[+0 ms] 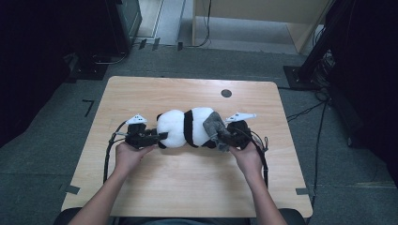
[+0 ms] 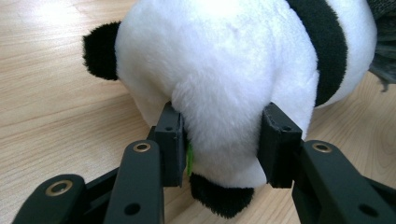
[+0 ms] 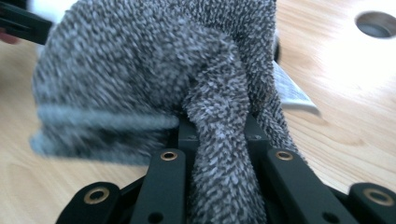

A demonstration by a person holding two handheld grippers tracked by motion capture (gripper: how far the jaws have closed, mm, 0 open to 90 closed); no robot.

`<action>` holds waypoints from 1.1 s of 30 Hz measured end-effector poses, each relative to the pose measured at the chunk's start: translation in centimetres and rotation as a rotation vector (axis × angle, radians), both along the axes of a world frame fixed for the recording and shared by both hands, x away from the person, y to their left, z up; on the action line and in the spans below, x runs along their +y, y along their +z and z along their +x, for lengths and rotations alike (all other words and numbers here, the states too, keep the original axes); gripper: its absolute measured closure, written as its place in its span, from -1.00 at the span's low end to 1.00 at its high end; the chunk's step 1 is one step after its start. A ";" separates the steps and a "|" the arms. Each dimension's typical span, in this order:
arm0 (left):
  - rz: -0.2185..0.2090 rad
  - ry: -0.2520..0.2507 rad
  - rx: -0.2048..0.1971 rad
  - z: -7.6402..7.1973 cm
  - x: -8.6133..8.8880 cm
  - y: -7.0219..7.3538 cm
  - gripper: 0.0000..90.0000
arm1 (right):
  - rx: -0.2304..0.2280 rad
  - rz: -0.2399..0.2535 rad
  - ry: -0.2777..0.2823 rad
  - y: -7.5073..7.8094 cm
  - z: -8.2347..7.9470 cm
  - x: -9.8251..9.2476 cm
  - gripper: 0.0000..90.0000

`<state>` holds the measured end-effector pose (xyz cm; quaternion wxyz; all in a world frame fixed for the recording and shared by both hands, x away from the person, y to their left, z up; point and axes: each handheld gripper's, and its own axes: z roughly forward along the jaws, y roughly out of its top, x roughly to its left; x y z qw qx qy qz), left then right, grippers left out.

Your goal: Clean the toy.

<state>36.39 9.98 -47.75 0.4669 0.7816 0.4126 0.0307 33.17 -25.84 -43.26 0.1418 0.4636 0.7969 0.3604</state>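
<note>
A black-and-white plush panda [image 1: 183, 127] lies on its side in the middle of the wooden table [image 1: 187, 187]. My left gripper [image 1: 162, 137] comes in from its left end. In the left gripper view both pads press into a white bulge of the panda [image 2: 224, 70], so the left gripper [image 2: 224, 140] is shut on it. A grey fuzzy knitted cloth [image 1: 213, 124] covers the panda's right end. My right gripper [image 1: 224, 140] is shut on a fold of that grey cloth [image 3: 140, 70], which runs down between the jaws of the right gripper [image 3: 217, 130].
A round cable hole [image 1: 226, 93] sits in the table behind the panda. A white label [image 3: 292, 93] pokes out beside the cloth, and a small green tag [image 2: 189, 158] shows at the left pad. Dark stands and cables ring the table on the floor.
</note>
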 end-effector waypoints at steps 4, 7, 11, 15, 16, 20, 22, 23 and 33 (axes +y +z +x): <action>-0.002 -0.003 0.002 0.1 0.2 -0.1 0.30 | -0.018 -0.045 -0.049 0.3 0.1 -1.1 0.71; 0.003 -0.005 0.000 0.2 0.3 -0.2 0.30 | -0.036 -0.015 -0.081 1.6 0.0 -1.8 0.72; 0.007 -0.009 -0.006 0.0 0.2 0.0 0.30 | -0.078 0.025 -0.049 3.2 -0.6 -0.9 0.72; 0.000 -0.010 0.002 0.1 0.2 0.2 0.32 | -0.104 0.018 0.023 4.1 -1.2 1.7 0.72; 0.000 -0.009 0.003 0.0 0.1 0.2 0.32 | -0.115 0.015 0.048 4.3 -1.3 2.6 0.72; 0.001 -0.016 0.006 0.0 0.1 0.4 0.33 | -0.134 0.013 0.129 4.9 -1.3 6.1 0.71; -0.006 -0.015 0.011 0.0 0.1 0.4 0.34 | -0.136 0.015 0.157 5.0 -0.9 7.7 0.71; -0.011 -0.016 0.013 0.0 0.1 0.4 0.34 | -0.131 0.018 0.168 4.9 -0.7 8.6 0.72; -0.010 -0.012 0.041 0.0 0.2 0.2 0.37 | -0.091 -0.078 0.248 0.5 0.5 14.3 0.72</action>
